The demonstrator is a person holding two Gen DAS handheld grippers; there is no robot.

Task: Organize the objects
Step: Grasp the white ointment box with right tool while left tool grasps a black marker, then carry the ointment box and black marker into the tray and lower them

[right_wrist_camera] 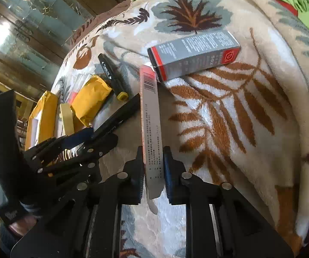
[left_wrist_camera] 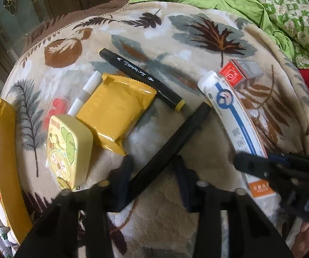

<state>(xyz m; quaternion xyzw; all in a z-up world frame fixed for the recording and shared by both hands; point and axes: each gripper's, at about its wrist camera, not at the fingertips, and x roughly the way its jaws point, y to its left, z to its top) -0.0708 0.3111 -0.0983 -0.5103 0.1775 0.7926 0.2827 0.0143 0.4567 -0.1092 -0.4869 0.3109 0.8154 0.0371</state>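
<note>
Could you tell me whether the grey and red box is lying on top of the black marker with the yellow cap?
No, the grey and red box lies apart from it.

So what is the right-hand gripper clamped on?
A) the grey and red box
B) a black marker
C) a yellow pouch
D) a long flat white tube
D: the right gripper has both pads pressed on the long white tube, while the grey and red box lies apart on the blanket.
</note>
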